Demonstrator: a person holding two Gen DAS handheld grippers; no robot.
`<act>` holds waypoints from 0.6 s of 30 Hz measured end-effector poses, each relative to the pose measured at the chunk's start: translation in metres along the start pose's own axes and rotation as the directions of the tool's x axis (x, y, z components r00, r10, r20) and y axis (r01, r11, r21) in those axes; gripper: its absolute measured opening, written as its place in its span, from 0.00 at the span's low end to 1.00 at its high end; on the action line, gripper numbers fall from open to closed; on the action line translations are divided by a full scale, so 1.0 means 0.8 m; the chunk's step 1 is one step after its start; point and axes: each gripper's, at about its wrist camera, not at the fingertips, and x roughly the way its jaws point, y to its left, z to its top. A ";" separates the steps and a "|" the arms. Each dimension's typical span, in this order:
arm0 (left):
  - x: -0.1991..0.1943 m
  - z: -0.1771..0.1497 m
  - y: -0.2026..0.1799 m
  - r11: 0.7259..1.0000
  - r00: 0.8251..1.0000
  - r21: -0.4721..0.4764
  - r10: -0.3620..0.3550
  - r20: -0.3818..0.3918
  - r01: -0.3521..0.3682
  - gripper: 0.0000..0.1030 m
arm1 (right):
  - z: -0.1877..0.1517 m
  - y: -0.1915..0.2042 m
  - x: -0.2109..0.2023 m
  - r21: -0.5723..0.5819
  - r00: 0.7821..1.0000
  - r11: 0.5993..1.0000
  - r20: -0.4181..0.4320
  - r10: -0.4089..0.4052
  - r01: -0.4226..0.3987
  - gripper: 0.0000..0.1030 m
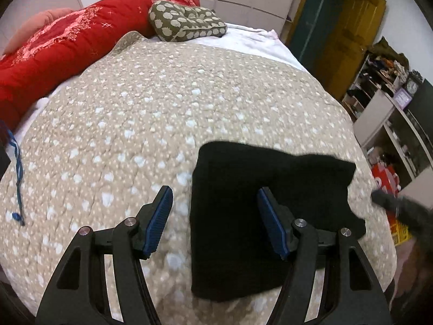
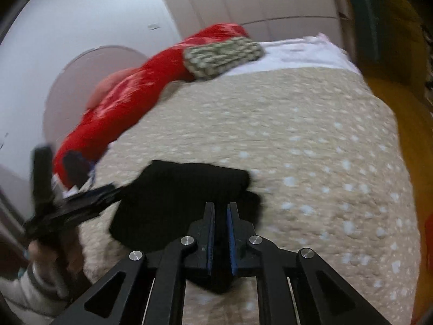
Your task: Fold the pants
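Pants (image 1: 257,216) folded on quilt (image 1: 162,108); left gripper (image 1: 215,205) spread wide, right gripper (image 2: 221,210) nearly closed, empty. Snagging could unfold the stack.

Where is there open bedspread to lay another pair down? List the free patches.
The bedspread is bare between the red quilt, the spotted cushion and the folded black pants. Crowded: the near edge, where both grippers, left and right, work over the pants.

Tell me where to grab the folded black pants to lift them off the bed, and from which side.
Grip the black pants at the long straight folded edge on their left, sliding in low from the left over the beige quilt. That edge looks thick and even; the far right corner is ragged. The open left hand-held gripper already straddles that edge; the right hand-held gripper looks nearly shut.
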 end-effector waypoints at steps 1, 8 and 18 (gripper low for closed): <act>0.006 0.003 -0.002 1.000 1.000 0.003 0.001 0.003 -0.002 0.63 | -0.003 0.012 0.007 -0.032 1.000 0.999 -0.013 0.025 -0.025 0.07; 0.041 -0.006 -0.016 0.999 0.997 0.045 -0.006 -0.081 0.009 0.66 | -0.055 0.017 0.051 -0.081 0.986 0.997 -0.163 -0.020 0.007 0.07; 0.044 -0.001 -0.022 0.999 0.997 0.040 0.028 -0.071 -0.026 0.66 | -0.015 0.017 0.028 -0.033 0.999 0.999 -0.016 -0.038 0.037 0.10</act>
